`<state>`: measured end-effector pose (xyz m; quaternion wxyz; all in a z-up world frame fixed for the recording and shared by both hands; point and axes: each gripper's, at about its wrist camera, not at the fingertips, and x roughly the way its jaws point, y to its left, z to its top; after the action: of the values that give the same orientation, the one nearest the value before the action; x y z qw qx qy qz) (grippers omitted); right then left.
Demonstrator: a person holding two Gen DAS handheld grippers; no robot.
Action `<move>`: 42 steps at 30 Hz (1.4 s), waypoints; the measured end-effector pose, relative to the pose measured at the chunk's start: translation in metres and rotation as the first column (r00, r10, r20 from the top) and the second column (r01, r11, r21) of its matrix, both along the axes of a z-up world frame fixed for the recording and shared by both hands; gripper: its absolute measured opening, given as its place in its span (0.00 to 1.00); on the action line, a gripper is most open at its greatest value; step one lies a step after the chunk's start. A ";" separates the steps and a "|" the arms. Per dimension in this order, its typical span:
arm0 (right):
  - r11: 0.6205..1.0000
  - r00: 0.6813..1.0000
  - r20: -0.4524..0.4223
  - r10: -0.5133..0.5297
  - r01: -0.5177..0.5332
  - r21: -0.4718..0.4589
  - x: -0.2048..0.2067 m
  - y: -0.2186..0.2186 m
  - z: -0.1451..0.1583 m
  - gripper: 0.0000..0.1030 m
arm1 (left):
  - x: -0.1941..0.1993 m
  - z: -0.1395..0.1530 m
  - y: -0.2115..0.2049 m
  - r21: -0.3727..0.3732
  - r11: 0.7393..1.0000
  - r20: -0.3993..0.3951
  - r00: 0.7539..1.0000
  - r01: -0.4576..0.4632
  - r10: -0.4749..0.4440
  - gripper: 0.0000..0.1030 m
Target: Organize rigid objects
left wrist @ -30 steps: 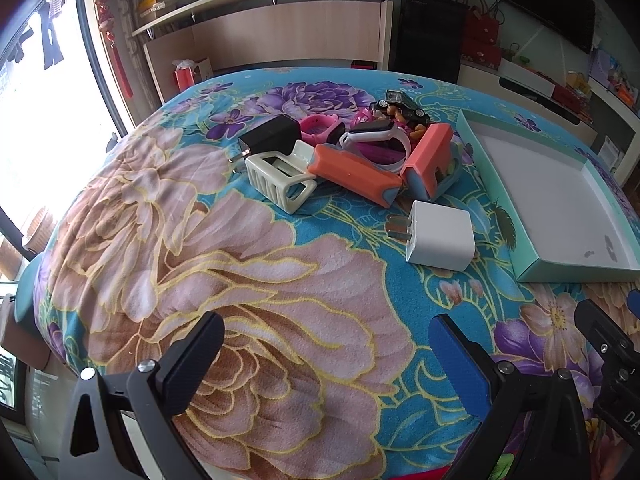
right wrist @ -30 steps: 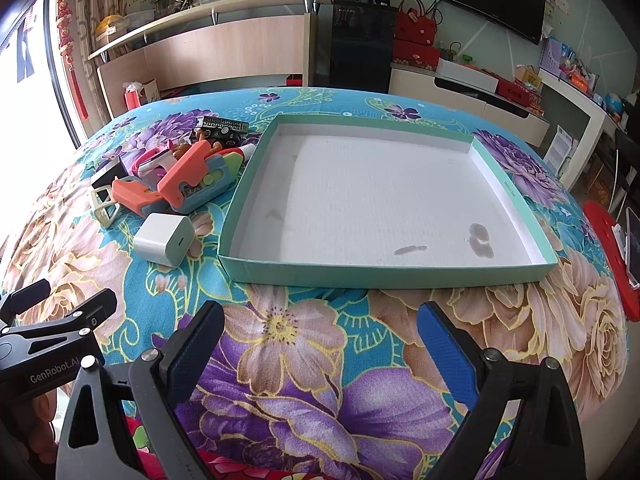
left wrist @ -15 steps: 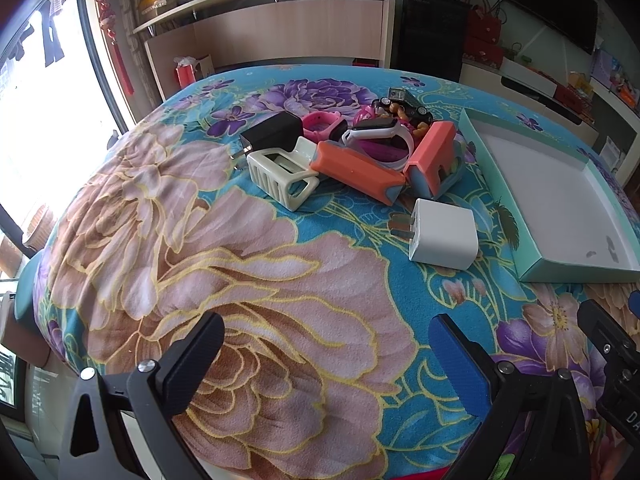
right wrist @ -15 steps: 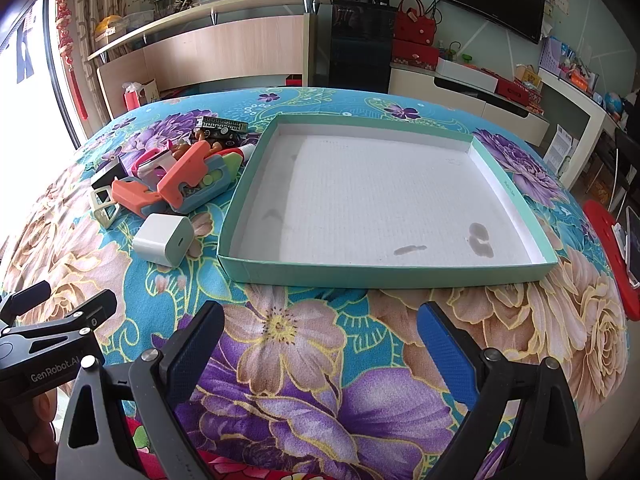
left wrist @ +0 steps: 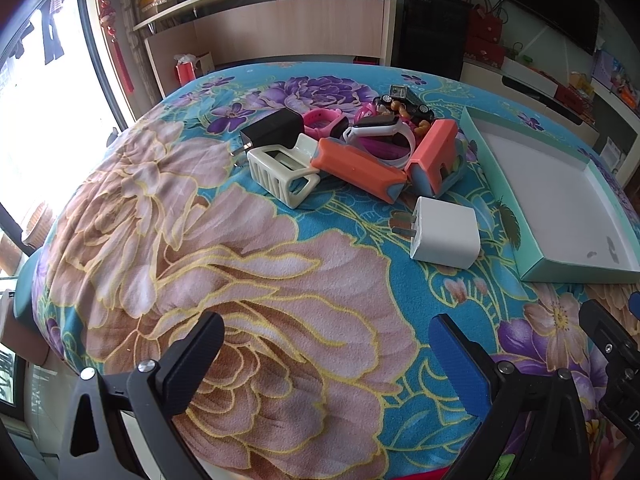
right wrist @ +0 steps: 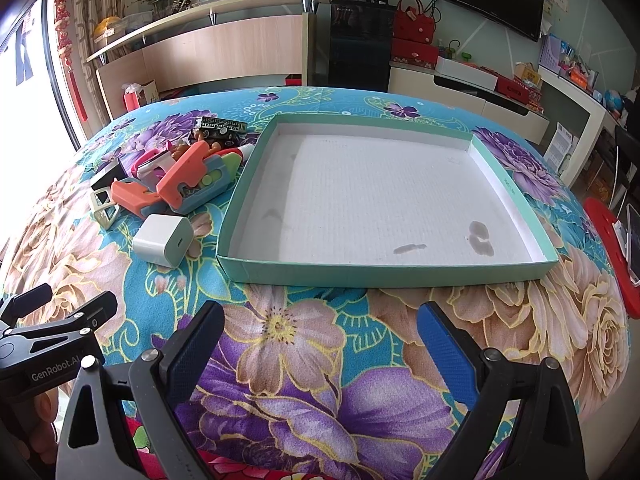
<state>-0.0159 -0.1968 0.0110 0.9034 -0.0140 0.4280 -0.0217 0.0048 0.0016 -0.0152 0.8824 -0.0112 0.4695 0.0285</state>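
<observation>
White charger (left wrist: 446, 237) lies flat on the cloth (left wrist: 248, 280) beside the tray (right wrist: 384, 272), prongs pointing away from it. Left gripper (left wrist: 324, 354), marked "GenRobot.AI", and right gripper (right wrist: 320, 344) both spread, empty.

Tray (left wrist: 532, 216) cut off at right edge in left wrist view. Pink watch (left wrist: 324, 122) and white band (left wrist: 380, 128) partly hidden behind orange toys (left wrist: 356, 168). Figurine (left wrist: 400, 110) in pile too small to identify. Phone (right wrist: 633, 240) cropped at right edge in right wrist view.
</observation>
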 end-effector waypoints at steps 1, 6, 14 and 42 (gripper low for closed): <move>1.000 1.000 0.000 -0.001 0.001 0.001 0.000 0.000 0.000 0.94 | 0.000 0.000 0.000 0.000 1.000 0.000 1.000 0.000 0.000 1.00; 1.000 1.000 0.000 -0.001 0.001 0.002 0.000 -0.001 0.000 0.94 | 0.001 -0.003 0.000 -0.009 1.000 -0.005 1.000 0.002 -0.002 1.00; 1.000 1.000 0.002 0.002 -0.002 -0.001 -0.001 0.001 0.001 0.94 | 0.000 0.001 0.001 -0.013 1.000 -0.002 1.000 -0.002 0.002 1.00; 0.971 0.977 0.023 0.212 -0.213 0.106 0.042 0.064 0.039 0.94 | 0.050 0.061 0.075 -0.077 0.996 0.047 0.997 -0.055 0.059 1.00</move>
<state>0.0256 -0.1326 0.0505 0.9023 -0.0108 0.4196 0.0981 0.0544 0.0762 0.0462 0.8914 -0.0587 0.4479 0.0357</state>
